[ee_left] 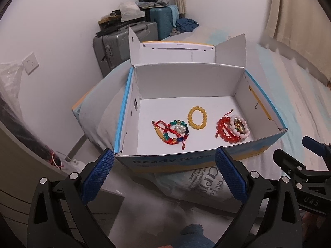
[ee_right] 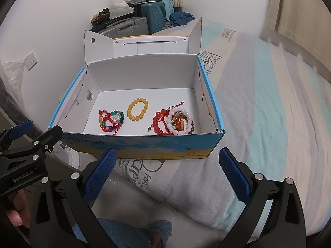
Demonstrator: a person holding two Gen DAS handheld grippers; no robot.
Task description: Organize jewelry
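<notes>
Jewelry here means bead bracelets lying on the white floor of an open shoe box (ee_right: 144, 144) that sits on a bed (ee_right: 279, 124), its lid flaps folded back toward the wall.

At the left of the box floor lies a tangle: a multicoloured bead bracelet (ee_right: 111, 122) with red cord and a small cluster of white beads resting on it. In the middle, apart from both heaps, a yellow bead bracelet (ee_right: 138, 109) lies flat and open as a clean ring. At the right, a red bead bracelet (ee_right: 158, 122) touches and partly underlies a pink-and-white bead bracelet (ee_right: 180, 124), with what may be one or two brownish strands stacked in the same heap; the view is too coarse to count them.

The left gripper (ee_left: 164, 163) and the right gripper (ee_right: 167, 161) both hang just short of the near wall of the box, jaws spread wide and holding nothing.

By my reading, little is sorted: only the yellow ring lies on its own. The left tangle and the right heap both remain to be separated and laid out.
</notes>
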